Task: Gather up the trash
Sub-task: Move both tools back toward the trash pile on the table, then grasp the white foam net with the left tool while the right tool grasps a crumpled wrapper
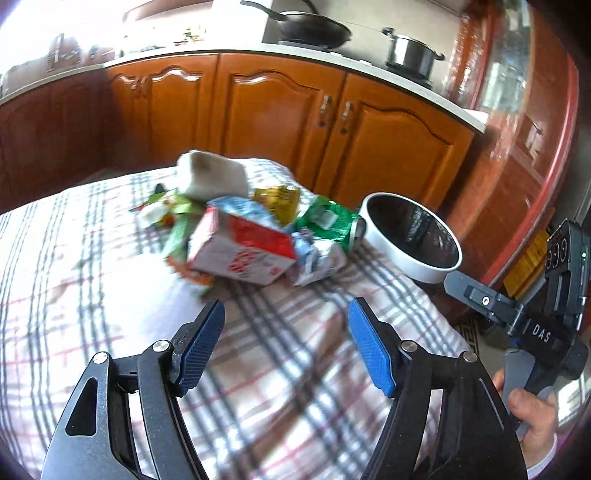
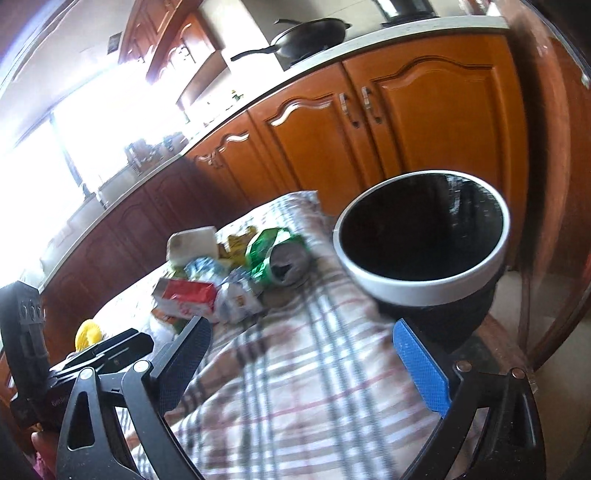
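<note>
A heap of trash lies on the checked tablecloth [image 1: 277, 332]: a red-and-white carton [image 1: 240, 254], a crushed green can [image 1: 332, 221], a white foam box [image 1: 212, 179], a yellow wrapper [image 1: 277, 197] and crumpled packets. A black bin with a white rim [image 1: 413, 236] stands at the table's right edge. My left gripper [image 1: 286, 314] is open over bare cloth just short of the carton, with nothing between its blue pads. My right gripper [image 2: 301, 332] is open too, nearer the bin [image 2: 424, 280], with the green can [image 2: 277, 258] and carton [image 2: 184, 295] ahead on the left.
Orange wooden cabinets [image 1: 277, 110] run behind the table under a worktop with a black pan [image 1: 314, 29] and a steel pot [image 1: 412, 51]. In the left wrist view the right-hand tool [image 1: 535, 314] and a hand [image 1: 532, 410] sit at far right. A yellow object [image 2: 88, 332] lies at the table's left.
</note>
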Action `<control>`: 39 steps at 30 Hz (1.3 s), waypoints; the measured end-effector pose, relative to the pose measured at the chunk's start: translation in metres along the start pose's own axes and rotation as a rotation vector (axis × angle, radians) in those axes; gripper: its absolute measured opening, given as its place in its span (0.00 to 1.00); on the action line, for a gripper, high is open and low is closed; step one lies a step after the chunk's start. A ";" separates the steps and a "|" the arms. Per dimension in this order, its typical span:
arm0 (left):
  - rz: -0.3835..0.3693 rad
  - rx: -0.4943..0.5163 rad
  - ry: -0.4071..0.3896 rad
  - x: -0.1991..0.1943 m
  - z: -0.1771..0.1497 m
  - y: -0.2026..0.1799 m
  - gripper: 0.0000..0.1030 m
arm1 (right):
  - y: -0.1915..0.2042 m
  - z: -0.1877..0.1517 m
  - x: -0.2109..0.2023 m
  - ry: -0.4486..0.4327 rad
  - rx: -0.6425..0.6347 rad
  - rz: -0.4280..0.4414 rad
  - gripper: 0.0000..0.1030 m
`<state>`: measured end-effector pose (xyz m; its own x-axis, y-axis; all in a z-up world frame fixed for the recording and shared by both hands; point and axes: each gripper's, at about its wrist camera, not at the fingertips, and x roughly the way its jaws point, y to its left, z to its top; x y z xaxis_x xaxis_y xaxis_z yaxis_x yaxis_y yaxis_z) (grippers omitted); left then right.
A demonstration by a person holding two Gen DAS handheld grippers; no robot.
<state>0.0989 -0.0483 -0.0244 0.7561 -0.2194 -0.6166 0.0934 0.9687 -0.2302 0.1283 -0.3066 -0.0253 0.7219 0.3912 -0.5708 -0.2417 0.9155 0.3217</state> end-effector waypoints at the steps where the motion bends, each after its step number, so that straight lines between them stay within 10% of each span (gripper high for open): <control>1: 0.008 -0.007 -0.002 -0.002 -0.001 0.005 0.69 | 0.005 -0.002 0.002 0.006 -0.011 0.005 0.97; 21: 0.125 -0.104 -0.005 -0.003 -0.003 0.070 0.69 | 0.058 -0.004 0.058 0.077 -0.115 0.053 0.94; 30: 0.131 -0.127 0.050 0.023 -0.002 0.090 0.68 | 0.060 0.004 0.098 0.136 -0.123 0.039 0.73; 35: 0.095 -0.137 0.087 0.032 -0.009 0.094 0.24 | 0.060 0.007 0.121 0.179 -0.120 0.034 0.39; 39: 0.083 -0.102 0.072 0.025 -0.011 0.087 0.15 | 0.063 0.007 0.115 0.165 -0.138 0.044 0.13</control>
<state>0.1192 0.0294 -0.0679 0.7097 -0.1506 -0.6882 -0.0362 0.9678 -0.2492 0.2005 -0.2049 -0.0654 0.5953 0.4309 -0.6782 -0.3651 0.8969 0.2494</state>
